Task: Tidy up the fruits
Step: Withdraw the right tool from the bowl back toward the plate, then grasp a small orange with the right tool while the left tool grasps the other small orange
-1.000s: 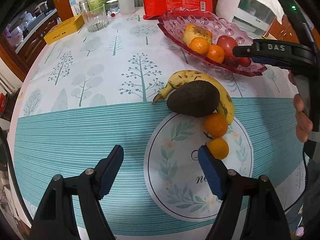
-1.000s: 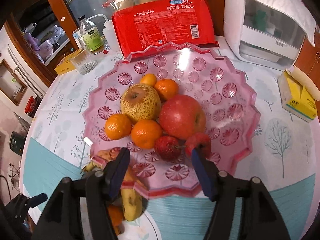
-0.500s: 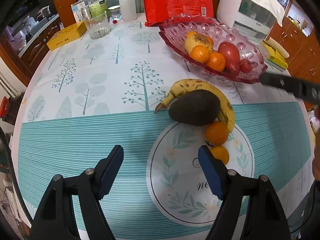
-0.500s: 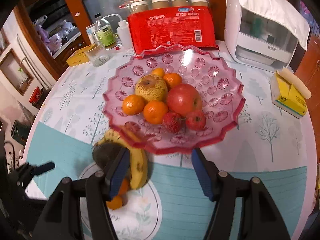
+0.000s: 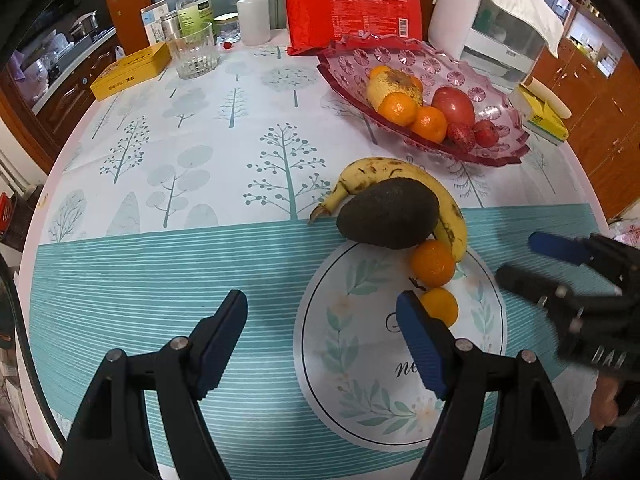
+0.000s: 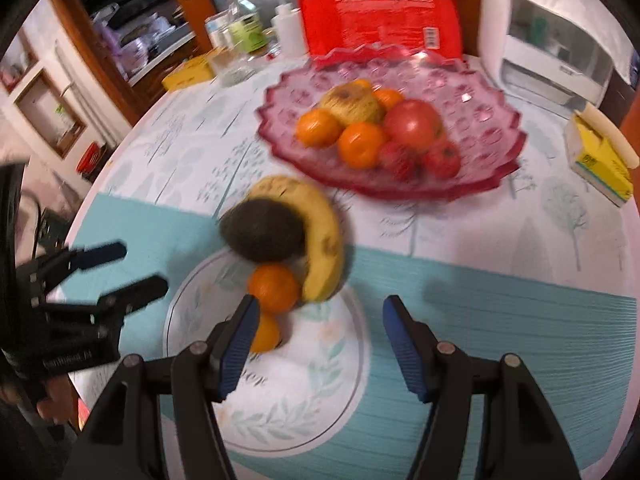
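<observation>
I'm holding both the left gripper (image 5: 322, 330) and right gripper (image 6: 316, 330) agape, empty; I'm eyeing the tangerine (image 6: 274, 288) (soft, light), planning a gentle grip across its middle.

both wrist views look down and forward from near the table, sharing the avocado (image 5: 387, 213) and pink bowl (image 6: 496, 168)

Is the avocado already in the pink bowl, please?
No, the avocado lies on the table against the banana, outside the pink bowl.
</observation>
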A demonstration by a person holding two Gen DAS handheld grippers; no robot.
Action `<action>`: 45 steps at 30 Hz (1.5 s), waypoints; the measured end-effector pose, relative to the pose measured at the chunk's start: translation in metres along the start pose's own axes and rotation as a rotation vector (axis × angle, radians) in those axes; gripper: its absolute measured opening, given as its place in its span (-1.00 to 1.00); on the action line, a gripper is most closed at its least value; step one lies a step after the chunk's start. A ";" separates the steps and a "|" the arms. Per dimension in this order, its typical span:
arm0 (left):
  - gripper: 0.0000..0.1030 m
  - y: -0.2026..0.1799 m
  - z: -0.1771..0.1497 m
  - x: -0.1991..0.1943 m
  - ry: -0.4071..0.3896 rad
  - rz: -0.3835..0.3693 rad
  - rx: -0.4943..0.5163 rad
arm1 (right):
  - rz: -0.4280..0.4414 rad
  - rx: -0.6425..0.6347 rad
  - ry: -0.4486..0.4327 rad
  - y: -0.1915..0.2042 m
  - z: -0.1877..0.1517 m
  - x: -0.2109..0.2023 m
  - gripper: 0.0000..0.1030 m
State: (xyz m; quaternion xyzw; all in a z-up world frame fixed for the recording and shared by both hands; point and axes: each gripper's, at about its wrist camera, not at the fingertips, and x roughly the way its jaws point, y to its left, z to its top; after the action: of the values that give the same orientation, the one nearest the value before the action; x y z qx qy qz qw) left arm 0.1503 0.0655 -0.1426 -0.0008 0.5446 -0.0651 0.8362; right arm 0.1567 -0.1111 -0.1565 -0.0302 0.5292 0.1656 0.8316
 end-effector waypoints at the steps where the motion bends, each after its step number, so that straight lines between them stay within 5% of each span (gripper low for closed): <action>1: 0.47 -0.001 -0.001 0.001 -0.001 0.005 0.008 | 0.001 -0.009 0.006 0.004 -0.003 0.003 0.25; 14: 0.47 0.004 -0.010 0.013 0.023 0.018 0.011 | 0.001 -0.062 0.058 0.031 -0.017 0.042 0.20; 24: 0.47 -0.003 -0.008 0.018 0.035 -0.001 0.016 | 0.045 -0.085 0.090 0.040 -0.020 0.056 -0.37; 36: 0.47 -0.032 -0.004 0.034 0.065 -0.051 0.051 | -0.002 0.030 0.062 -0.006 -0.033 0.034 -0.37; 45: 0.47 -0.049 0.009 0.050 0.075 -0.130 -0.013 | -0.032 0.085 0.048 -0.027 -0.039 0.028 -0.37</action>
State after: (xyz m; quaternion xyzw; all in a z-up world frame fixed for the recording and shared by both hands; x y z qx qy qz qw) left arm 0.1732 0.0112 -0.1814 -0.0391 0.5748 -0.1159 0.8091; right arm 0.1421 -0.1384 -0.2015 -0.0073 0.5552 0.1291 0.8216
